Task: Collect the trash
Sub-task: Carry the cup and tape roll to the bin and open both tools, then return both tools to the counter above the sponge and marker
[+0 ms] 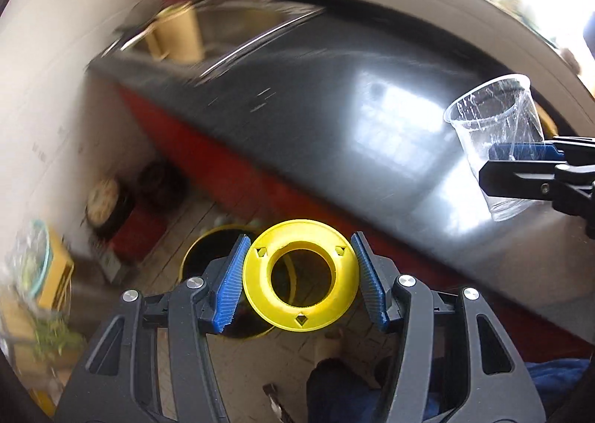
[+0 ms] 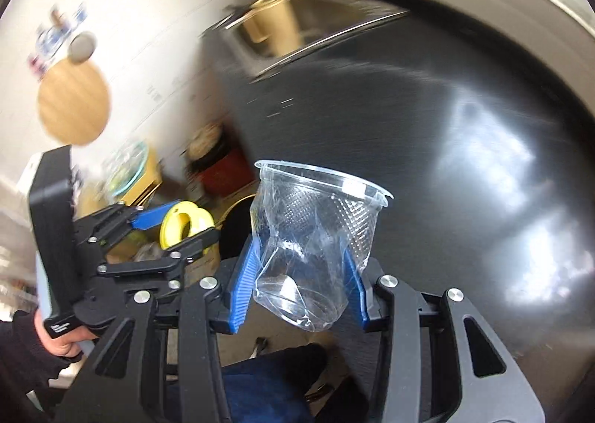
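While both loads hang past the worktop (image 1: 334, 118) edge, the bin (image 1: 208, 255) lies at 11 o'clock behind the left claw (image 1: 300, 283) clamping the yellow spool (image 1: 260, 296); the right claw (image 2: 300, 287), farther off, pinches the crumpled clear plastic cup (image 2: 316, 229).

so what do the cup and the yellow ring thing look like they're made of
Clear cup: thin see-through plastic, glossy, with a dimpled texture on one wall; it is creased and buckled where the right gripper squeezes it, so it looks flimsy and disposable.
Yellow ring: opaque, rigid-looking plastic with a fairly matt, even finish and small cut-out notches; possibly an empty spool, held in the left gripper.
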Demonstrator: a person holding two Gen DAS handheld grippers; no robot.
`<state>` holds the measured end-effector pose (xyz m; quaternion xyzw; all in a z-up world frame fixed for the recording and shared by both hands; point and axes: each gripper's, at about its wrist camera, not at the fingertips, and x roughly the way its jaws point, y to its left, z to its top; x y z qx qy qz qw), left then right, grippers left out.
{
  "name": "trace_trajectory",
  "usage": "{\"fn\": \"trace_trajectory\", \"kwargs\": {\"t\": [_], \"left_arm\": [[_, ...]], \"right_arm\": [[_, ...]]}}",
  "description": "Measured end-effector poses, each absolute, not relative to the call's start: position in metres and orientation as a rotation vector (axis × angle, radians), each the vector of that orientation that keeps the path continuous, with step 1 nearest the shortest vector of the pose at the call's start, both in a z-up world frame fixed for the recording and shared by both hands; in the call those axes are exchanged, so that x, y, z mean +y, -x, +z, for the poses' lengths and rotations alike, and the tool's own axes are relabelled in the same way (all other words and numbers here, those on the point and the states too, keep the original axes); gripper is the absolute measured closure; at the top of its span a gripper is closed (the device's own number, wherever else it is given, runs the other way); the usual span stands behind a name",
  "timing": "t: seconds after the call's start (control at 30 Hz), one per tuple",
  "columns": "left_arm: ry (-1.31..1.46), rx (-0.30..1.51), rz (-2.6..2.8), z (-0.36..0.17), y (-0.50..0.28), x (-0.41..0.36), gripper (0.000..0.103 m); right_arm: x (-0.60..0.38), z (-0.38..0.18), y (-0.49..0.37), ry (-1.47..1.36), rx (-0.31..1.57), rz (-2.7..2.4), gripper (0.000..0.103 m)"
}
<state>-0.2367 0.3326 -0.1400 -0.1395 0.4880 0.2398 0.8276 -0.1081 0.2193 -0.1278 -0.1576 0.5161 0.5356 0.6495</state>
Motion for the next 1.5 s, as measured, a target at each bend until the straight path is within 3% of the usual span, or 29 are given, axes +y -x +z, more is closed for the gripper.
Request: {"fn": "trace_trajectory", "kwargs": {"t": [0.37, 0.67, 0.73, 0.8, 0.9, 1.23, 1.5], "left_arm": [[0.468, 1.066, 0.612, -0.219, 0.309, 0.422, 0.049], [0.506, 1.063, 0.593, -0.242, 0.317, 0.442, 0.048], [0.518, 1.058, 0.588, -0.244, 0.318, 0.445, 0.046], [0.520, 1.054, 0.582, -0.247, 0.319, 0.449, 0.035], [0.516, 1.057, 0.595, -0.251, 0.321, 0.451, 0.027], [0.451, 1.069, 0.647, -0.222, 0.316, 0.435, 0.016], [0.313, 1.024, 0.439, -0.155, 0.233, 0.359, 0.012]], "right_arm": [[0.349, -0.207, 0.166, 0.540, 1.301, 1.289, 0.059], [0.376, -0.217, 0.184, 0.595, 1.306, 1.276, 0.057], [0.381, -0.216, 0.186, 0.608, 1.300, 1.273, 0.050], [0.391, -0.217, 0.192, 0.632, 1.288, 1.276, 0.036], [0.395, -0.216, 0.197, 0.660, 1.279, 1.279, 0.032], [0.344, -0.164, 0.177, 0.555, 1.212, 1.249, 0.026], [0.191, -0.090, 0.091, 0.322, 1.071, 0.934, 0.022]]}}
